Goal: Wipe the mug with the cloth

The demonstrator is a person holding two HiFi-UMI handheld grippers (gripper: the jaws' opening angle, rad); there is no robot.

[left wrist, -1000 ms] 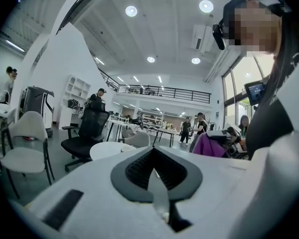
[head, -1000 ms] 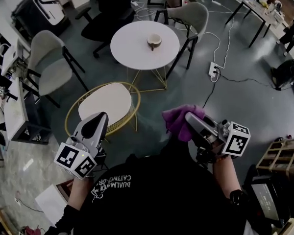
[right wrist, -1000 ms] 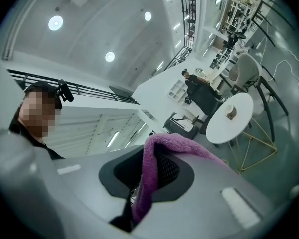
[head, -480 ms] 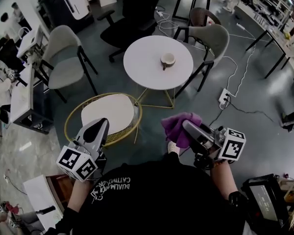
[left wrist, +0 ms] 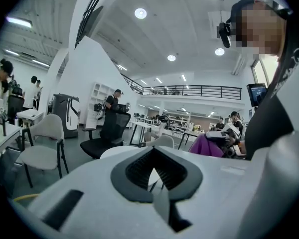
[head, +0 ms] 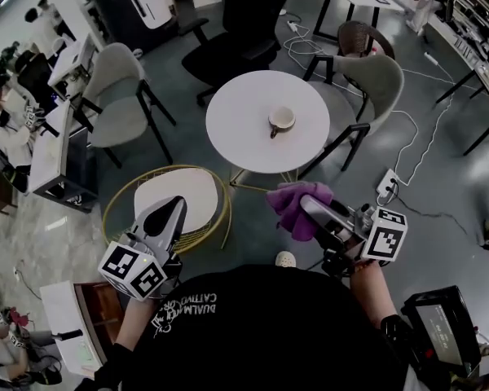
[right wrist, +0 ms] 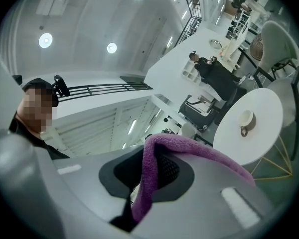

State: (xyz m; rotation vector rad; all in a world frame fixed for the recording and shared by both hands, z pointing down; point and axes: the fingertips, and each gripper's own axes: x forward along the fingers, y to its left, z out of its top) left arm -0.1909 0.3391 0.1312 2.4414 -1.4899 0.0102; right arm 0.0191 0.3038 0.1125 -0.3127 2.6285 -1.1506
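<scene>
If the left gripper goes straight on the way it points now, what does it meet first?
Likely the near edge of the round white table, though the left gripper might pass just above it.

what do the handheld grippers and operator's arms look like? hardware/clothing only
The left gripper and right gripper match: pale grey tapered shells, dark ribbed pads inside. Each has a white cube with black square markers at the hand end. No cables visible. The person wears a black top with white lettering.
</scene>
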